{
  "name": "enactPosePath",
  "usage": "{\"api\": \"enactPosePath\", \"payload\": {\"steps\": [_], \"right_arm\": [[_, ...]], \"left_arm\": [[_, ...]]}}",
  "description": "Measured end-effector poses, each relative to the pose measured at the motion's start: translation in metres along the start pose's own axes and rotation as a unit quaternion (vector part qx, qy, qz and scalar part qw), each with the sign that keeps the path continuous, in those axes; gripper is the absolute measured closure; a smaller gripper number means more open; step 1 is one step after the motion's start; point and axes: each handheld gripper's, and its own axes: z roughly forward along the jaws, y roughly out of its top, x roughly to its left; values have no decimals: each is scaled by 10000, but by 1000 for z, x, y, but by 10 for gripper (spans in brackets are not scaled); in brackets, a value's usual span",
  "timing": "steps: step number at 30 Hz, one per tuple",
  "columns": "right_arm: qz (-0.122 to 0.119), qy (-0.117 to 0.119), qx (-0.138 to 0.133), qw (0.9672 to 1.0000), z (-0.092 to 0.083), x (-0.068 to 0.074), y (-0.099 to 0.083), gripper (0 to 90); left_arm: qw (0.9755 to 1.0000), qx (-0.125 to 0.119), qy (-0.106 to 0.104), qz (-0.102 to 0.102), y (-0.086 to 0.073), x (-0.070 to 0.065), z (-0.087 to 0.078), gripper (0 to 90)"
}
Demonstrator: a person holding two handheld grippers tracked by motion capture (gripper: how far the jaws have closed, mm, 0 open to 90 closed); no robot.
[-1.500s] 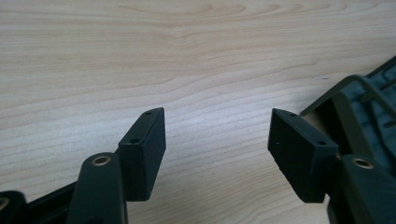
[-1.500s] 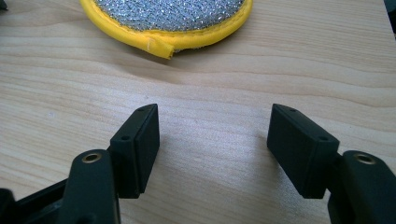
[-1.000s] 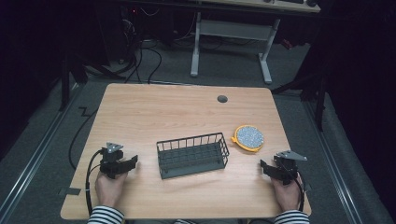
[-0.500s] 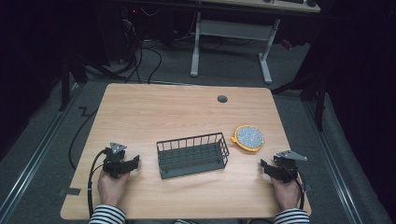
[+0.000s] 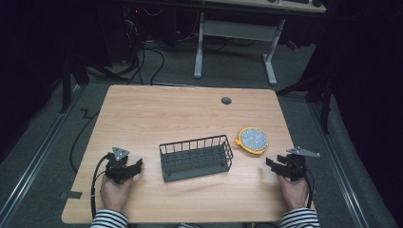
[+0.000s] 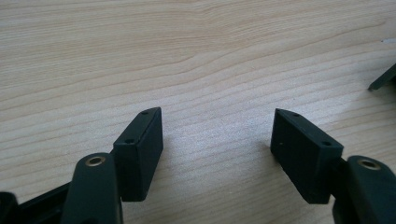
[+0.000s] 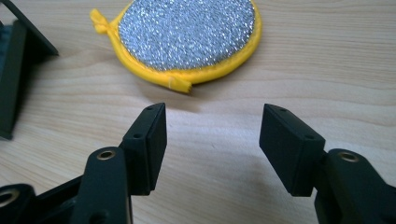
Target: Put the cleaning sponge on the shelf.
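The right gripper [image 5: 274,167] rests low on the wooden bench [image 5: 157,114], its jaws spread with nothing between them after just closing a little. In the high view the round scouring pad [image 5: 253,140], silver-faced with a yellow rim, lies near it at about 11 o'clock, flat on the bench and just right of the black wire basket [image 5: 196,158]. The left gripper [image 5: 134,166] sits at the basket's 9 o'clock, well apart from it, jaws likewise parted and empty, having just opened a touch.

In the left gripper view, the left gripper [image 6: 217,135] frames only bare wood grain, with a dark corner of the basket [image 6: 384,78] at 2 o'clock.

In the right gripper view, the right gripper [image 7: 212,128] points at the scouring pad [image 7: 187,30], which lies just beyond the tips at 12 o'clock and apart from them; the basket's edge [image 7: 14,70] shows at 9 o'clock.

The pad looks light, soft and springy, its glittering mesh likely rough enough to hold without slipping. Lying flat, it offers little height, so the stitched yellow rim nearest the jaws, close to the small stub in the piping, seems the surest place to pinch; the loop at its far left edge is a second option.
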Motion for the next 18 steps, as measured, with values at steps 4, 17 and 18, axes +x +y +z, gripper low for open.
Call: {"api": "enactPosePath", "payload": {"steps": [4, 17, 18], "right_arm": [[-37, 0, 56, 10000, 2, 2, 22, 416], [23, 99, 488, 9988, 21, 2, 72, 406], [29, 80, 552, 9984, 24, 1, 76, 402]], "left_arm": [[10000, 7, 11, -11, 0, 0, 0, 341], [10000, 11, 12, -12, 0, -1, 0, 333], [10000, 10, 13, -13, 0, -1, 0, 333]]}}
